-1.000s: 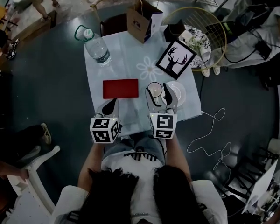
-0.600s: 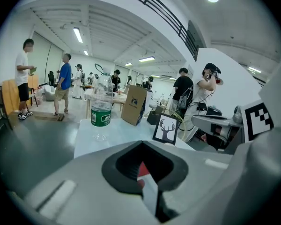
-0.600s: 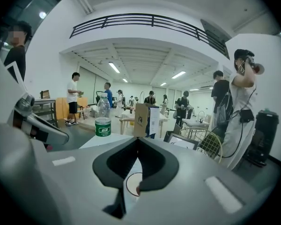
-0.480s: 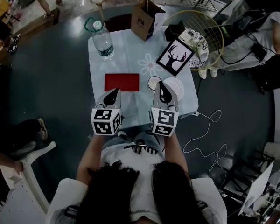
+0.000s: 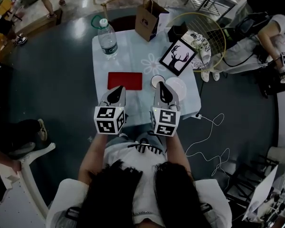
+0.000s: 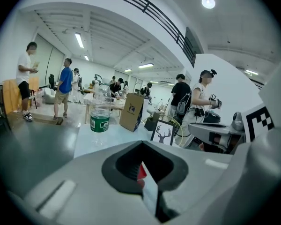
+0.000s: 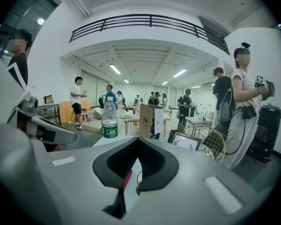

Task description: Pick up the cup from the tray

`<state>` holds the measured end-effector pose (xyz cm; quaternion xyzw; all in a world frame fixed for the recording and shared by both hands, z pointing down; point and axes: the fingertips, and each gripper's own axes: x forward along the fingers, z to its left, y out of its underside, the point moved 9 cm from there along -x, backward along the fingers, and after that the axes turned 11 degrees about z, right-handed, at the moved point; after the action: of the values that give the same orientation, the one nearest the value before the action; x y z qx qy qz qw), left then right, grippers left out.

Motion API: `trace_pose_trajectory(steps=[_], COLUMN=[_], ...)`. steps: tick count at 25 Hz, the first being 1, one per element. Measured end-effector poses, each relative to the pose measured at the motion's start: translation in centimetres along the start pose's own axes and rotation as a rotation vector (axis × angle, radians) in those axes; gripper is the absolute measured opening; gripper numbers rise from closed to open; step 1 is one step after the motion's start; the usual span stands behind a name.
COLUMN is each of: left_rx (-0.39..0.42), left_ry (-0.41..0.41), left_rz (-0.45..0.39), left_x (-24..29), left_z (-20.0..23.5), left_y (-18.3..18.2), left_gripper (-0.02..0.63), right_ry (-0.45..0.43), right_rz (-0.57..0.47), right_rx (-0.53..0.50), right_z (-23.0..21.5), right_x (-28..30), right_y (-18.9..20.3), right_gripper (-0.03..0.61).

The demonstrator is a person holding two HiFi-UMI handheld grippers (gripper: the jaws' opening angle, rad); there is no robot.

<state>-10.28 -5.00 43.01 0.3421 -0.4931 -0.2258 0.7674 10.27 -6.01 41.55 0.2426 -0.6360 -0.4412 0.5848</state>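
Note:
A small white cup (image 5: 156, 80) stands on the pale table (image 5: 133, 56), between a red flat rectangle (image 5: 125, 80) and a round white saucer (image 5: 179, 86). My right gripper (image 5: 162, 86) reaches the cup's near right rim. Its jaws have just closed and look pinched on that wall, though the contact itself is hidden from above. In the right gripper view the jaws (image 7: 138, 138) meet, and a thin arc of cup rim (image 7: 137, 178) shows under them. My left gripper (image 5: 117, 92) hovers shut and empty at the red rectangle's near edge, whose red (image 6: 140, 171) shows beneath its jaws.
At the table's far side stand a water bottle (image 5: 108, 37), a brown paper bag (image 5: 148, 19), a black box (image 5: 176, 32) and a framed deer picture (image 5: 174, 57). A round wire chair (image 5: 206, 30) sits to the right. People stand and sit around the table.
The right gripper's jaws stood open astride the cup's wall and are now shut. Both grippers have moved a little farther over the table. The cup keeps its place beside the red rectangle.

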Motion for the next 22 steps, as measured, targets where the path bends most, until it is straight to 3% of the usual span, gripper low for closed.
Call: trace_pose_trajectory(steps=[6,22], left_rx=[0.052,0.079], left_ry=[-0.007,-0.008], left_rz=[-0.014,-0.03], left_x=[-0.6,-1.3], left_z=[-0.9,-1.4], left_y=[0.3,0.6], left_gripper=[0.0,0.0], right_ry=[0.001,-0.019], right_rz=[0.015,0.038], right_rx=[-0.018,-0.001], right_z=[0.6,1.4], right_x=[-0.6,-1.5], right_y=[0.3,0.9], right_gripper=[0.025,0.023])
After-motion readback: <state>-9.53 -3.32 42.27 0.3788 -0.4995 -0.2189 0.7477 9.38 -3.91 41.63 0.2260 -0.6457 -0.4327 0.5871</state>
